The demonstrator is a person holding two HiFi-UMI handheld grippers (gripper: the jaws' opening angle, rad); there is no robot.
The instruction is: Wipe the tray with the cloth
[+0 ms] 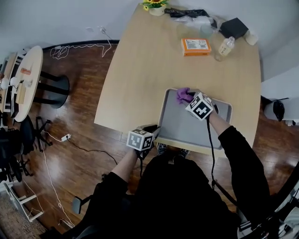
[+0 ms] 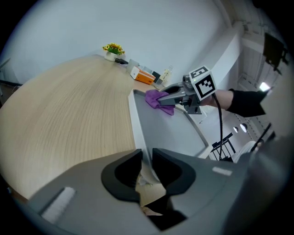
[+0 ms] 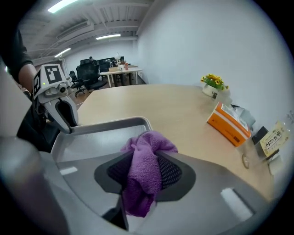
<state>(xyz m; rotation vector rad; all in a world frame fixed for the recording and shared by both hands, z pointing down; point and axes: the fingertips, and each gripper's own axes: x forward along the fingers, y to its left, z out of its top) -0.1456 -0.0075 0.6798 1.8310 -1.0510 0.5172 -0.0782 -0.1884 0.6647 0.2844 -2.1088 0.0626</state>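
This is an office. Far ahead of the right gripper [image 3: 144,160], past the pale wooden desk [image 3: 151,101], black swivel chairs [image 3: 89,73] and further desks [image 3: 120,71] stand in an open room under strip lights [image 3: 108,36]. Well to its left are a dark wood floor [image 1: 74,121], trailing cables [image 1: 79,49] and a round table [image 1: 29,79].

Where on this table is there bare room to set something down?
Bare wood runs between the tray and the orange box, and along the table's left side. The tray's near half is bare. Crowded: the far edge, with bottle, flower pot, black box.
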